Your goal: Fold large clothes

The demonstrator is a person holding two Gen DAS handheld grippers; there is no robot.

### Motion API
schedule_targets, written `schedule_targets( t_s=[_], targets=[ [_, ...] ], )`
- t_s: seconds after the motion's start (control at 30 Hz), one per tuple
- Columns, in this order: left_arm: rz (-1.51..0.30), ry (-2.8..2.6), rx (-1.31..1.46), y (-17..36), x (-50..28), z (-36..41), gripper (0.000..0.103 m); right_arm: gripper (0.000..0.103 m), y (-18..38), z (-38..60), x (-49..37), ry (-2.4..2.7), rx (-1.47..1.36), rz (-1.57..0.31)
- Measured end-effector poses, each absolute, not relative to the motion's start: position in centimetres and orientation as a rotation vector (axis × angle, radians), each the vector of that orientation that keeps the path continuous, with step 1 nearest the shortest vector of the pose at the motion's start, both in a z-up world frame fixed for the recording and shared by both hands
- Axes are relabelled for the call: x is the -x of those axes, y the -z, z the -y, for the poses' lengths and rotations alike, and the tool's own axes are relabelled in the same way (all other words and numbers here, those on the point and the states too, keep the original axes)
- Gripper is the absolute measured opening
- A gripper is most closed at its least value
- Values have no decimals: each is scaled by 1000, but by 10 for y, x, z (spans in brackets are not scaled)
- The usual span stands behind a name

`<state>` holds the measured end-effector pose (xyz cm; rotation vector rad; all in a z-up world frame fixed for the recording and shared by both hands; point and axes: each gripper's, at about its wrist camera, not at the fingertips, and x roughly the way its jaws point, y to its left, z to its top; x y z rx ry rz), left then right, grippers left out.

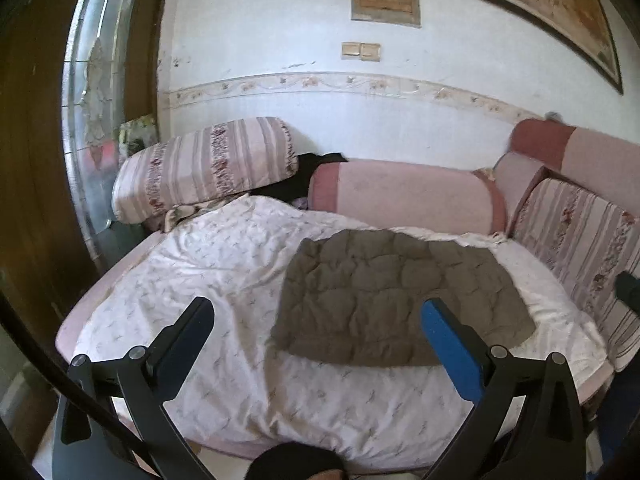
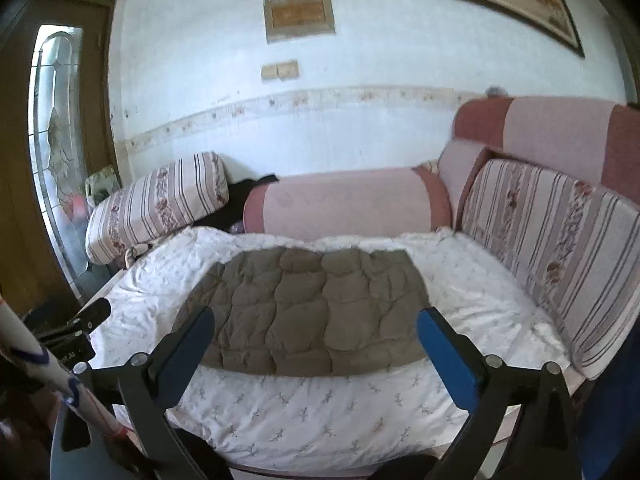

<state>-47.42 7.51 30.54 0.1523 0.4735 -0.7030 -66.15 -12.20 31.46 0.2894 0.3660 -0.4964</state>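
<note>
1. The quilted, folded garment (image 2: 316,316) was grey-brown.
2. The cotton sheet (image 2: 320,408) was white with small grey sprigs.
3. The rectangular cushion (image 2: 560,256) had pink floral stripes.
4. The gripper pads (image 2: 444,360) were blue.

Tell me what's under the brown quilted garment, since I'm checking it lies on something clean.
The garment lies flat on a white floral quilt. Whatever is beneath the quilt there is covered.
</note>
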Motion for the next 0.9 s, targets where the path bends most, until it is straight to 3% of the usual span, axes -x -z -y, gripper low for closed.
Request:
schedule_targets(
  t_s=[0.13, 0.3, 0.9],
  targets=[
    [-519, 691, -223, -295, 481, -73, 103, 103, -307, 112, 662, 537, -257, -380],
    [-431, 630, -243, -293, 495, -74, 103, 103, -295, 102, 653, 550, -213, -406],
    [-578, 633, -364, -247, 475, -38, 103, 103, -261, 111, 626, 522, -204, -487]
  ],
)
